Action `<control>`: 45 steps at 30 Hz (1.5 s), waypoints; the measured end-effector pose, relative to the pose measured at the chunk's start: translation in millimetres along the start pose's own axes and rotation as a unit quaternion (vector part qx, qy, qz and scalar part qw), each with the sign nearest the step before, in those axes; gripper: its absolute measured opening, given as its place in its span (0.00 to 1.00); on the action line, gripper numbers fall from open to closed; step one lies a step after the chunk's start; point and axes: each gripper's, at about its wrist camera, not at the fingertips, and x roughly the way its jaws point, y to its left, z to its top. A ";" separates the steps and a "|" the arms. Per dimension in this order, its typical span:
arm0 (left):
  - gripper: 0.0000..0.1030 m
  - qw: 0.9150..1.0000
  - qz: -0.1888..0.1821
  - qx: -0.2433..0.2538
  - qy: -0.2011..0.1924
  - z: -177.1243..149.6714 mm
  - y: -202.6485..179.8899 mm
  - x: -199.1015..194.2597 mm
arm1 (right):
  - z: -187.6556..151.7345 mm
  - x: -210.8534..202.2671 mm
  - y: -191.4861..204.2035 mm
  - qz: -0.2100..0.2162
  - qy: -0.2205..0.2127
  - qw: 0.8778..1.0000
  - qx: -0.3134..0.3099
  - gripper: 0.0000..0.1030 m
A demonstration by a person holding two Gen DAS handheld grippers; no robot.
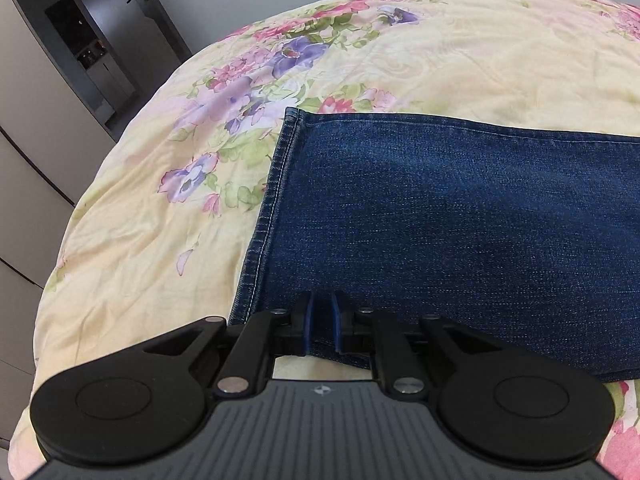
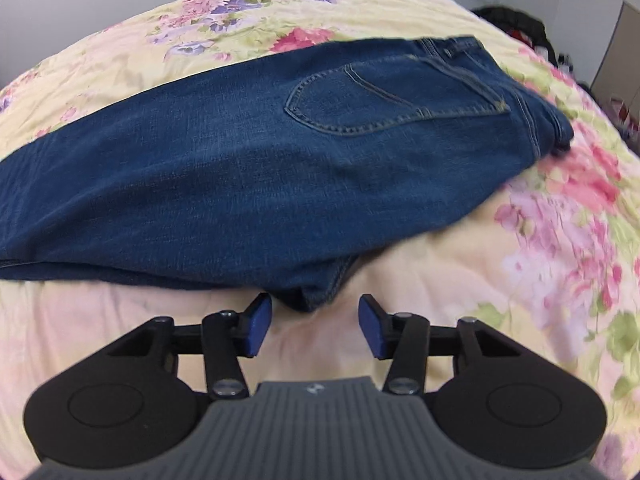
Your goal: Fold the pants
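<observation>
Denim jeans [image 2: 248, 184] lie flat on the bed [image 2: 440, 264], your left tool [image 1: 322, 322] pinching the leg's near edge, your right tool [image 2: 314, 330] apart before the crotch corner, so closing short risks grabbing one layer.

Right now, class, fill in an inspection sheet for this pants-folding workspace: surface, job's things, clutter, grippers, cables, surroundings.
Surface: floral quilt covering a bed, lightly wrinkled.
Job's things: blue jeans lying flat, legs stacked, back pocket up, hem at the left.
Clutter: nothing seen on the quilt.
Grippers: left hand-held gripper pinching the jeans' near edge; right hand-held gripper open, its blue pads either side of the crotch fold.
Cables: nothing seen.
Surroundings: grey door, wardrobe panels, dark items beyond the bed.
</observation>
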 end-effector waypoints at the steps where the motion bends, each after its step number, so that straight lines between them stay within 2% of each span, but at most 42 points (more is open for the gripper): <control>1: 0.14 1.000 -0.001 -0.001 0.001 0.1 0.2 0.8 | 2.5 -0.4 3.0 -0.008 -0.009 1.000 -0.015 0.23; 3: 0.12 1.000 0.001 0.006 0.003 0.7 -0.6 3.2 | 5.5 -7.0 4.3 -0.007 -0.020 0.999 -0.034 0.07; 7: 0.07 1.000 0.008 0.014 0.012 0.4 -2.6 9.6 | 3.7 -14.9 -9.3 0.000 -0.005 0.999 -0.047 0.00; 12: 0.07 0.999 0.019 0.021 0.018 2.2 -6.3 10.9 | 2.6 5.6 -14.1 0.008 0.030 0.999 -0.038 0.00; 16: 0.11 0.999 0.029 0.011 0.017 8.6 -3.5 2.0 | 5.0 4.1 -18.4 0.021 0.053 0.998 -0.034 0.03; 18: 0.11 0.999 0.032 0.014 0.002 10.6 -4.1 -10.0 | 5.9 -3.2 -22.0 0.025 0.049 0.998 -0.038 0.04; 19: 0.12 0.999 0.032 0.016 -0.007 11.8 -5.5 -17.5 | 7.1 -8.2 -24.3 0.027 0.044 0.998 -0.042 0.08; 23: 0.14 0.999 0.013 0.038 -0.031 22.0 -19.3 -52.2 | 18.5 -28.4 -38.7 0.019 0.014 0.998 -0.053 0.15; 29: 0.14 0.995 -0.026 0.068 -0.063 40.0 -61.4 -108.8 | 45.0 -42.4 -68.7 0.002 -0.013 0.998 -0.056 0.16; 33: 0.14 0.991 -0.065 0.088 -0.075 44.2 -101.6 -143.0 | 61.1 -42.8 -92.4 -0.010 -0.023 0.998 -0.064 0.16; 40: 0.17 0.977 -0.128 0.143 -0.089 43.5 -187.7 -188.5 | 89.1 -37.0 -122.9 -0.007 -0.037 0.996 -0.076 0.16; 45: 0.17 0.966 -0.172 0.177 -0.084 43.5 -255.4 -196.5 | 108.3 -32.6 -142.6 -0.003 -0.057 0.994 -0.091 0.15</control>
